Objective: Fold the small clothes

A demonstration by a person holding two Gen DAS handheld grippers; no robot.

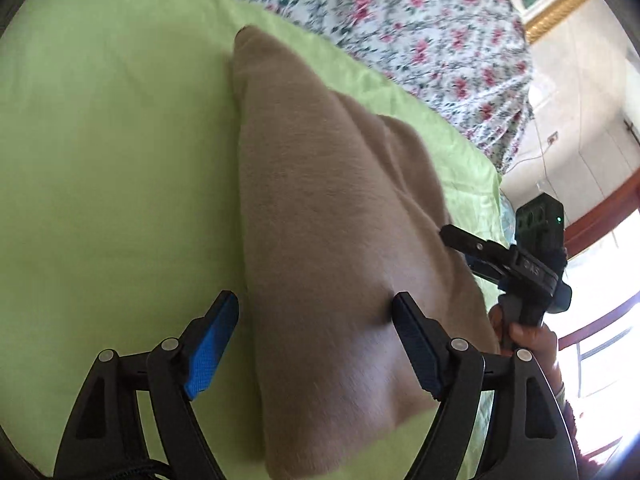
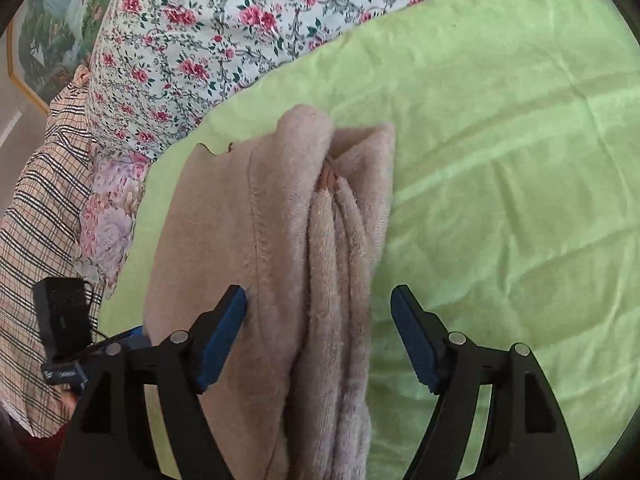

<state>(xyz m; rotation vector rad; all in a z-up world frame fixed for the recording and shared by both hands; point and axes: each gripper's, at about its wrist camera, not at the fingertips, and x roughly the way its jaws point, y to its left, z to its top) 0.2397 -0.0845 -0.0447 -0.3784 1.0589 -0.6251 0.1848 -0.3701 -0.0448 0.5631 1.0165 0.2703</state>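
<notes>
The left claw (image 1: 316,344) stands with its blue-padded fingers (image 1: 210,350) spread apart, gripping nothing; the beige fleecy garment (image 1: 340,240) lies between them and runs away ahead of it over the light green bed sheet (image 1: 100,160). The right claw (image 2: 318,334) is likewise spread wide and holds nothing, with the stacked folded edges of the same garment (image 2: 280,260) passing between its fingers. In the left wrist view the right claw shows off to the right, at the garment's far edge. The piece looks already folded into a long narrow bundle, so the step in hand seems to be a regrasp between folds. Next, each claw likely needs to close on all layers at one end together and carry it over evenly; a partial pinch could let inner layers slip.
</notes>
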